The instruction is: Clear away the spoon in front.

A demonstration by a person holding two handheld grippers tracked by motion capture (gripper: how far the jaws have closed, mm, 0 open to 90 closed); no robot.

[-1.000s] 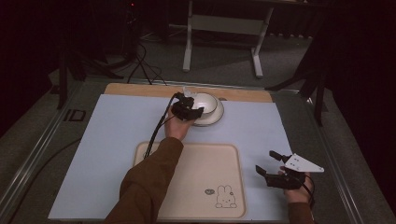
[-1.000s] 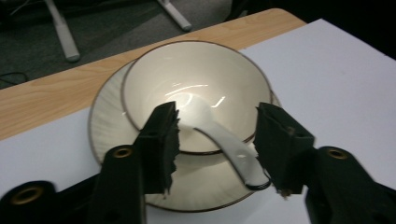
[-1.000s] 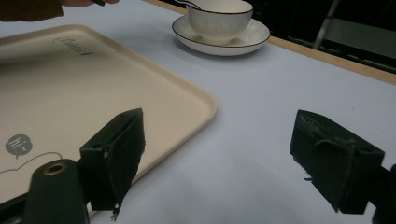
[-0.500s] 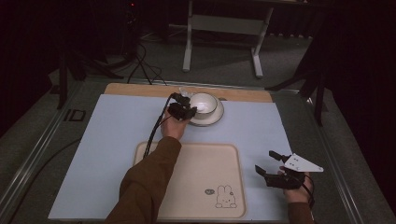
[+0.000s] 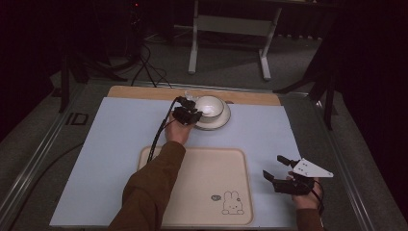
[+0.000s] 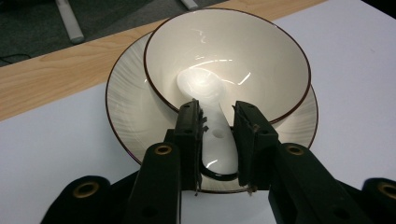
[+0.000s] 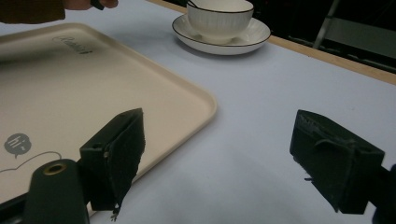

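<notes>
gripping the handle of a white ceramic spoon (image 6: 212, 128), the left gripper (image 6: 217, 114) has just been closing its jaws, and both black pads now press on the handle's sides. the spoon's scoop lies inside a cream round bowl with a dark rim (image 6: 261, 60), which sits on a matching cream saucer (image 6: 126, 107) at the far side of the pale blue table mat (image 5: 120, 144), just before a light wooden strip (image 5: 144, 92). in the high view the left gripper (image 5: 186, 114) sits just left of the bowl (image 5: 211, 107). the right gripper (image 5: 279, 166) hovers near the right edge of the mat, jaws wide apart and empty, just right of a beige plastic tray with a rabbit drawing (image 5: 202, 187).
</notes>
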